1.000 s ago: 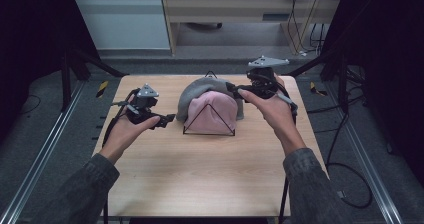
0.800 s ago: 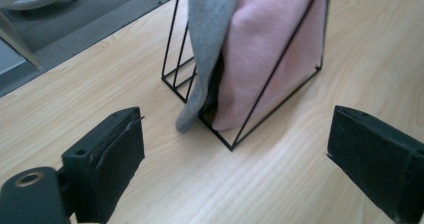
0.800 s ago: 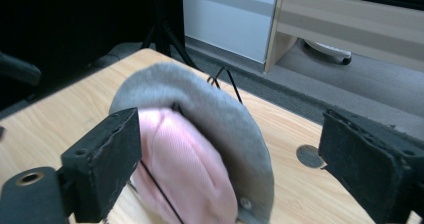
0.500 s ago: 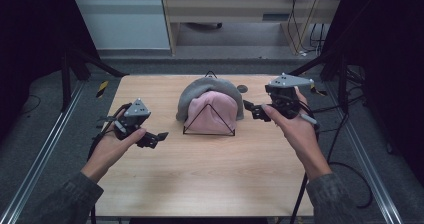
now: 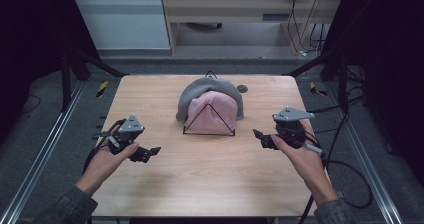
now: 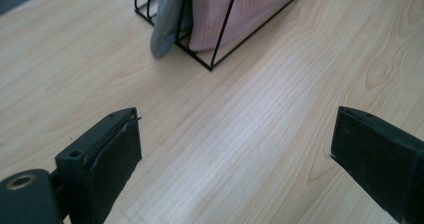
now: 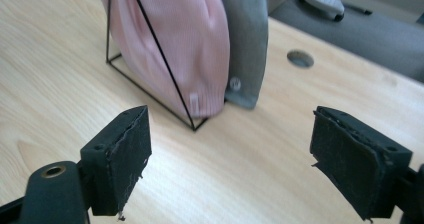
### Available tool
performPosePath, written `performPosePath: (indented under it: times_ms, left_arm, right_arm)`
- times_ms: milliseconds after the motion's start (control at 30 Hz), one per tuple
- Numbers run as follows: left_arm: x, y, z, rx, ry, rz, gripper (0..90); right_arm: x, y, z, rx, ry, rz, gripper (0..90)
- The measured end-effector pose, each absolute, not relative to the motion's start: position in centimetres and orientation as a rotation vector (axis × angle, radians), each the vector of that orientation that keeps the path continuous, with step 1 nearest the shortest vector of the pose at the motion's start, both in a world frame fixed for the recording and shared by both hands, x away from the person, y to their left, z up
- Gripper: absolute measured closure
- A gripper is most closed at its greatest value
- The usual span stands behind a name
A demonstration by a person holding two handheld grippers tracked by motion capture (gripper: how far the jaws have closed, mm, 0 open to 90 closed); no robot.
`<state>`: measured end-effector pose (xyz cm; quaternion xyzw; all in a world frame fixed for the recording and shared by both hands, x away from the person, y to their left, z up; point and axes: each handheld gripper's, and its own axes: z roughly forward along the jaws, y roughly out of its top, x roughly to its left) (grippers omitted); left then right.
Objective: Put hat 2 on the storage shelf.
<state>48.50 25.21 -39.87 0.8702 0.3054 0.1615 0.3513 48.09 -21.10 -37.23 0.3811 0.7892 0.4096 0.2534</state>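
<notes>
Hovering empty with jaws spread wide, the left gripper [image 5: 148,153] and right gripper [image 5: 262,138] flank the black wire triangular rack [image 5: 209,120] mid-counter holding a pink knitted beanie [image 5: 212,109] and grey knitted beanie [image 5: 210,87], so the work looks finished or unstarted, any next move needing a reach inward.

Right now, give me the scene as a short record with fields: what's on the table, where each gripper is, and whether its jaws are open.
surface: wooden table with a round hole near its far edge
rack: black wire rack, standing mid-table
in rack: pink knit hat in front, grey knit hat behind it
left gripper: open, holding nothing, apart from the rack
right gripper: open, holding nothing, apart from the rack
</notes>
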Motion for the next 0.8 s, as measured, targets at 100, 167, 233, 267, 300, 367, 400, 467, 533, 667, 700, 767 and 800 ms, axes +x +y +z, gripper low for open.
performPosePath:
  times_ms: [100, 167, 233, 267, 300, 367, 400, 467, 533, 667, 700, 767, 800]
  left_arm:
    - [48.3, 25.3, -40.5, 2.263, 0.798, 0.416, 5.7]
    - [48.2, 25.5, -41.1, 2.269, 0.801, 0.404, 5.7]
    - [48.2, 25.7, -42.4, 2.294, 0.822, 0.392, 5.5]
    - [48.3, 25.8, -43.0, 2.295, 0.839, 0.384, 5.6]
    - [48.4, 25.8, -43.6, 2.298, 0.853, 0.373, 5.6]
    - [48.6, 26.0, -44.8, 2.301, 0.885, 0.365, 5.6]
    - [48.7, 26.1, -45.4, 2.301, 0.901, 0.365, 5.6]
    - [49.0, 26.2, -46.5, 2.3, 0.931, 0.355, 5.6]
    - [49.2, 26.4, -47.6, 2.294, 0.961, 0.342, 5.7]
    - [49.6, 26.9, -48.5, 2.324, 1.004, 0.373, 6.0]
    - [49.6, 26.9, -48.5, 2.324, 1.004, 0.373, 6.1]
    - [49.8, 27.3, -48.8, 2.291, 1.035, 0.33, 6.2]
    - [49.7, 27.3, -49.1, 2.305, 1.043, 0.35, 6.2]
  right_arm:
    - [47.8, -21.5, -38.4, 1.06, 2.15, 1.106, 17.0]
    - [47.5, -21.8, -39.6, 1.081, 2.157, 1.097, 17.1]
    - [47.2, -22.1, -41.1, 1.105, 2.173, 1.088, 17.1]
    - [47.1, -22.1, -41.8, 1.117, 2.18, 1.085, 17.1]
    - [47.0, -22.1, -42.5, 1.132, 2.188, 1.081, 17.1]
    - [47.0, -22.0, -44.2, 1.17, 2.204, 1.08, 17.1]
    - [47.0, -21.9, -45.0, 1.186, 2.213, 1.073, 17.0]
    - [47.0, -21.8, -46.7, 1.239, 2.226, 1.068, 16.6]
    - [47.1, -21.6, -47.9, 1.278, 2.244, 1.058, 15.2]
    - [47.5, -21.3, -49.6, 1.354, 2.285, 0.979, 12.0]
    - [47.5, -21.3, -49.6, 1.354, 2.285, 0.979, 12.0]
    - [47.5, -21.2, -50.3, 1.354, 2.274, 0.93, 10.6]
    - [47.5, -21.3, -50.3, 1.357, 2.267, 0.926, 10.5]
